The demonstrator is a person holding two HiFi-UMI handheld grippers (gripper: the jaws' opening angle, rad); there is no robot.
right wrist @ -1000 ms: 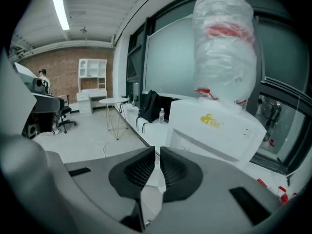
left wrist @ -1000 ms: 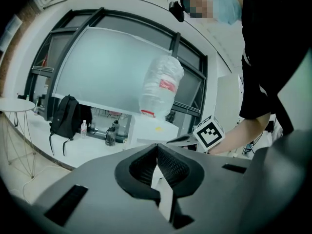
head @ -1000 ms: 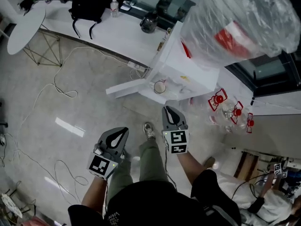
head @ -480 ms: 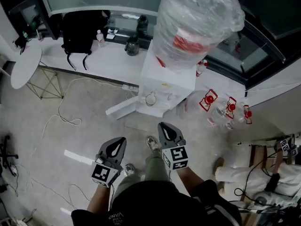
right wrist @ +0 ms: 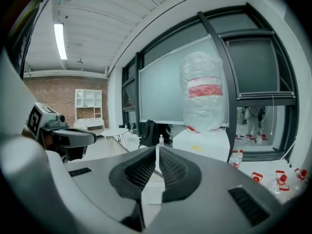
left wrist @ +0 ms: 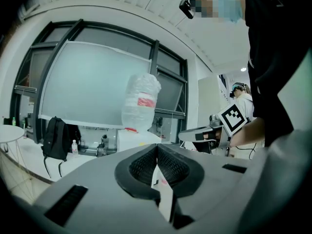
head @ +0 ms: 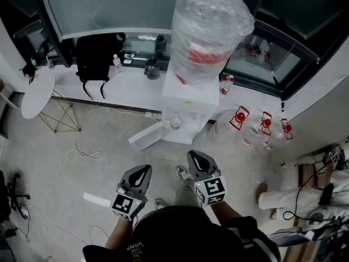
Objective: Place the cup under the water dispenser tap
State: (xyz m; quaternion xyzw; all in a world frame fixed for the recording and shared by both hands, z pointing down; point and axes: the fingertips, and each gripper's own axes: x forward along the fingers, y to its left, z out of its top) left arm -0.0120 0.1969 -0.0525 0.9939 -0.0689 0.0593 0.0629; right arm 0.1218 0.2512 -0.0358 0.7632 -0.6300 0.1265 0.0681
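Cup (head: 175, 123) stands in the water dispenser (head: 192, 100) bay, placement judged done; left gripper (head: 143, 171) and right gripper (head: 198, 157) hang clear, jaws together, empty; next, verify tap alignment

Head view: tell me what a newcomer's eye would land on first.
The huge water bottle wrapped in crinkled clear plastic, with a red label, dominates the top centre, sitting on the white box-shaped water dispenser. A small pale cup stands at the dispenser's front, low down. At the bottom, the left gripper and the right gripper point toward the dispenser, both empty.
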